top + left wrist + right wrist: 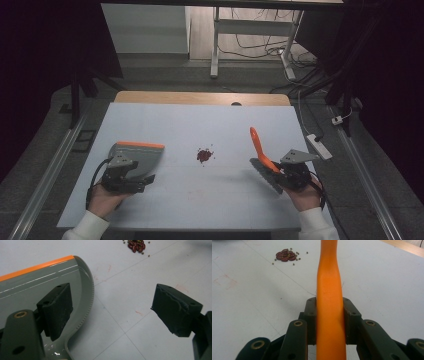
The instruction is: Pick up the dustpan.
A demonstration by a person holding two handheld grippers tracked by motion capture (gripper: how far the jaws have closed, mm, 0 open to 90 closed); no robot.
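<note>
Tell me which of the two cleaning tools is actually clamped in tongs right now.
The brush with the orange handle: the right tongs are shut on its handle. The grey dustpan lies on the table beside the left tongs, whose jaws stand wide apart.

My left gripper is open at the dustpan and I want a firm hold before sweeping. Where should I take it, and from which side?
Take the dustpan by its narrow near end, the handle side toward the person, coming in low from that side. The left gripper already stands there, jaws open, one finger over the pan's grey surface. That probably leaves the orange-lipped far edge flat and facing the beans.
</note>
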